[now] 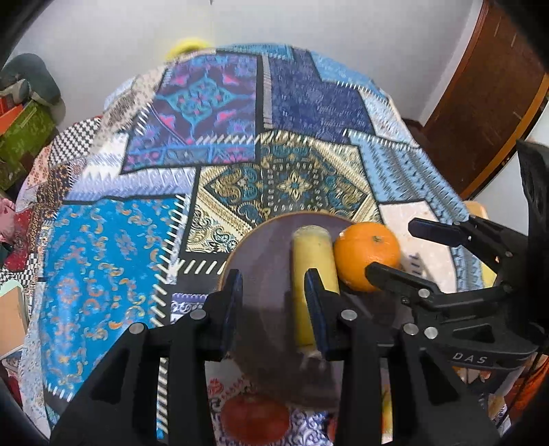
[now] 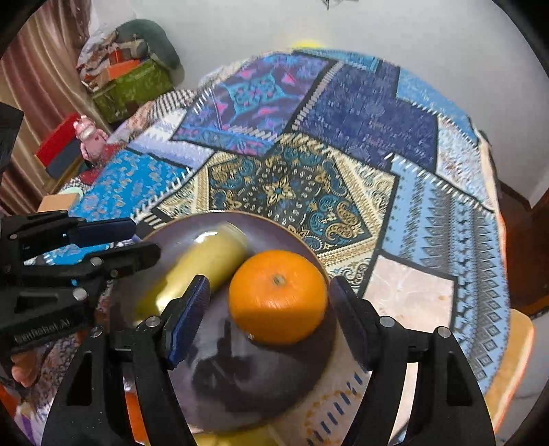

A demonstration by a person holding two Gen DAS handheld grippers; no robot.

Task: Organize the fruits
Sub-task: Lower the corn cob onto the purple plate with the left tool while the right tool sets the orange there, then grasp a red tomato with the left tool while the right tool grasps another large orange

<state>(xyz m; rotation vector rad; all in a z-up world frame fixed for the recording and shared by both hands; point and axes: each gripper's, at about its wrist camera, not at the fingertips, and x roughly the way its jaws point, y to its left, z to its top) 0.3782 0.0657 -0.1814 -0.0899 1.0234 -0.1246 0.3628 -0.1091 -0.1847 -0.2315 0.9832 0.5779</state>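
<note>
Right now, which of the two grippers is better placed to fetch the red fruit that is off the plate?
Probably the left gripper. It is open and empty, and the red fruit lies just beneath it beside the plate. The right gripper is open around the orange.

White wall (image 1: 308,24), patchwork-clothed table (image 1: 291,103)

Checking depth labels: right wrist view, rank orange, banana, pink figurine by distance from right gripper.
1. orange, between the open fingers of the right gripper, on the plate.
2. banana, left of it on the plate.
3. pink figurine, far left, beyond the table.
</note>
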